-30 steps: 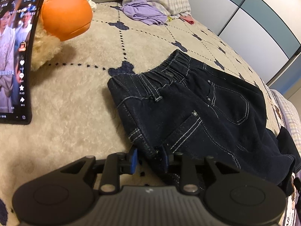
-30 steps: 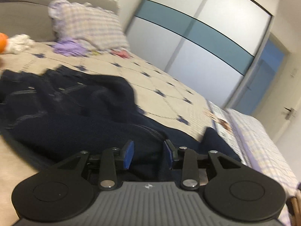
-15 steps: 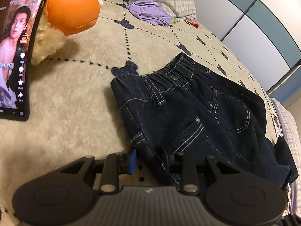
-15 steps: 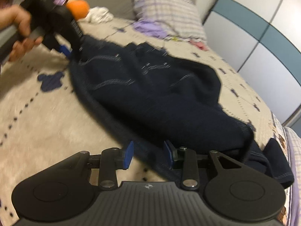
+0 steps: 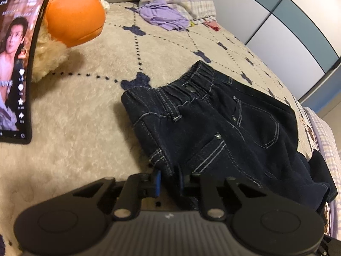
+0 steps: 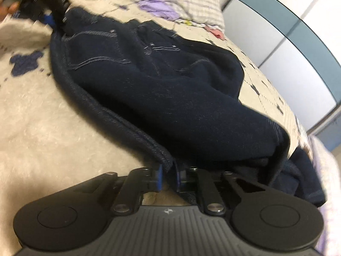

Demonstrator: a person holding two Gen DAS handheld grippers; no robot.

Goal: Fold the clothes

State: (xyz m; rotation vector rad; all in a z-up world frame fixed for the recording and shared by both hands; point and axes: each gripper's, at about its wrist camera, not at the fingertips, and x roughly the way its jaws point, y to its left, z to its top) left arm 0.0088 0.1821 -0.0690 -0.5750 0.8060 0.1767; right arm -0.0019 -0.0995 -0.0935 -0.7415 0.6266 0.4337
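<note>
Both grippers pinch dark jeans (image 5: 213,132) on the bed (image 5: 85,128): left gripper (image 5: 169,180) closing near the waistband, right gripper (image 6: 168,176) clamped on the side seam; lifting both together should keep the fold square.

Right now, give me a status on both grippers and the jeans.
Left gripper closing on jeans side edge. Right gripper shut on the same seam further along. Phone, plush toy nearby, not blocking.

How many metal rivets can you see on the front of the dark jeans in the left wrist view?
4 rivets on the jeans: one on the waistband, one at the pocket's top corner, one just below it, one above the small pocket. Folds may hide others.
</note>
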